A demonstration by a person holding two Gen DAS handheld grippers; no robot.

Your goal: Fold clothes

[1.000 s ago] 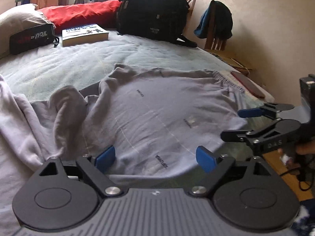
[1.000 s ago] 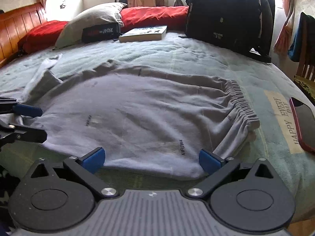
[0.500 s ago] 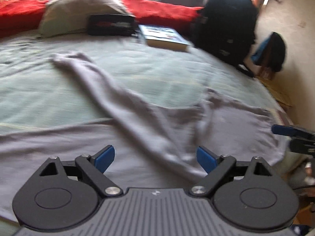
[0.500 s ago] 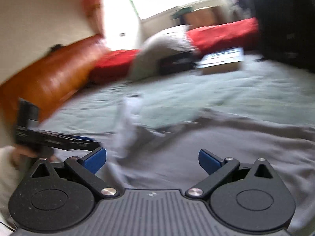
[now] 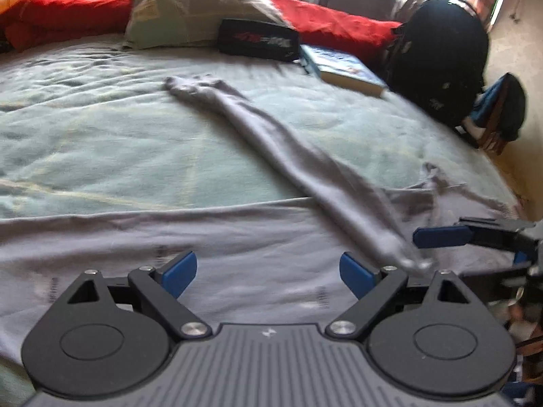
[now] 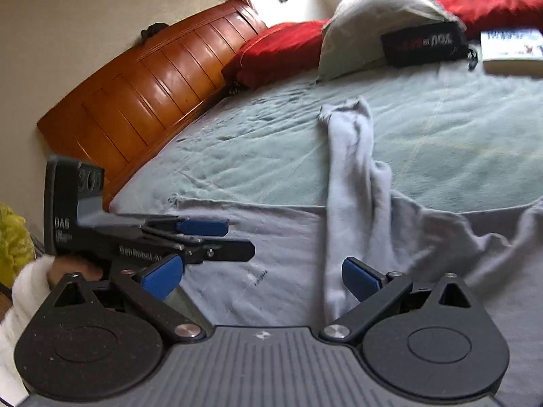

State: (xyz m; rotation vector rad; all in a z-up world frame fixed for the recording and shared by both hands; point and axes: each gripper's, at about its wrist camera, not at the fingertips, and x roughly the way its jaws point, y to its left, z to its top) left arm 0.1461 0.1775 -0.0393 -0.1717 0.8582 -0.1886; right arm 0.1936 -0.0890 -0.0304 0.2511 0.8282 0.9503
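Grey sweatpants lie on the green-blanketed bed. One leg runs narrow and creased toward the pillows; the rest is spread flat along the near edge. My left gripper hovers open over that flat part, nothing between its blue pads. My right gripper is open too, above the spot where the long leg meets the flat cloth. In the right wrist view the left gripper shows at the left, held by a hand. One of the right gripper's fingers reaches in at the left wrist view's right edge.
At the bed's far end lie a grey pillow, red cushions, a black pouch, a book and a black backpack. A wooden headboard borders the bed. A chair with clothes stands beyond its edge.
Both views have swung from the waistband end toward the legs and the headboard. The grippers have moved along the bed's near edge and stayed open; the garment lies as it was.
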